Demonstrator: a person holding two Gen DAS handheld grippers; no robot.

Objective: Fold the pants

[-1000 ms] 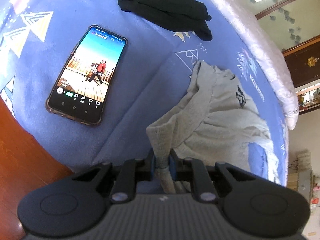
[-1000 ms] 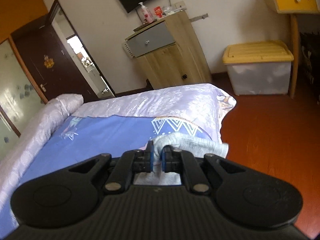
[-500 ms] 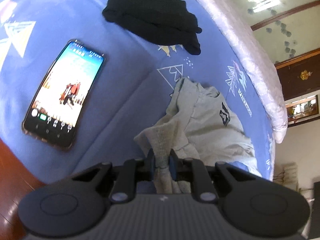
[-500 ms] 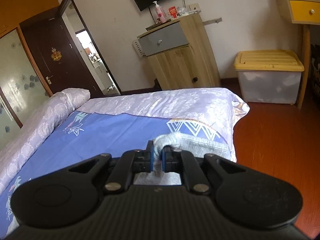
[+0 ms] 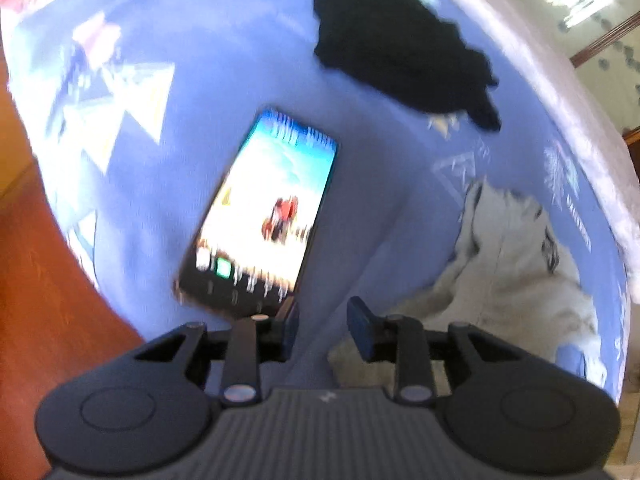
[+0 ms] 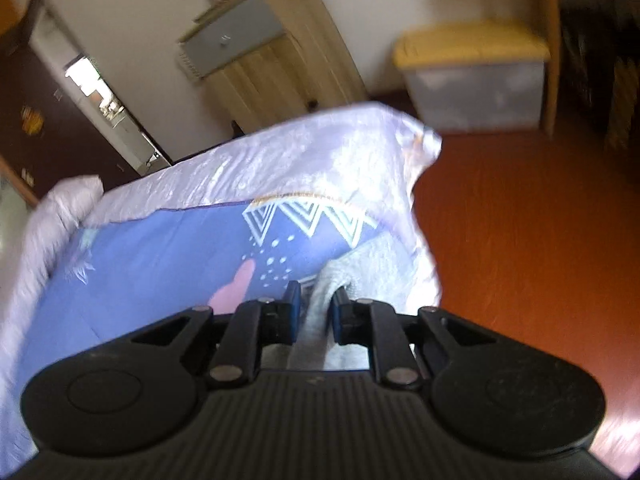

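Note:
The light grey pants (image 5: 512, 264) lie crumpled on the blue patterned bed sheet (image 5: 380, 200), to the right of my left gripper (image 5: 323, 320). Its jaws are opening, and only blue sheet shows between them. In the right wrist view another part of the grey pants (image 6: 372, 264) lies at the bed's corner, and a fold of it rises between the fingers of my right gripper (image 6: 316, 306). Those jaws are opening too, with a gap beside the left pad, so the cloth is loose between them.
A lit phone (image 5: 264, 216) lies on the sheet just ahead of the left gripper. A black garment (image 5: 400, 52) lies farther back. Beyond the bed's lilac edge (image 6: 320, 160) are red-brown floor (image 6: 520, 220), a yellow-lidded storage box (image 6: 472, 76) and a wooden cabinet (image 6: 272, 64).
Both grippers were shut on grey cloth and have let go. The left one swung left, bringing the phone to the middle. The right one dipped toward the bed and rolled.

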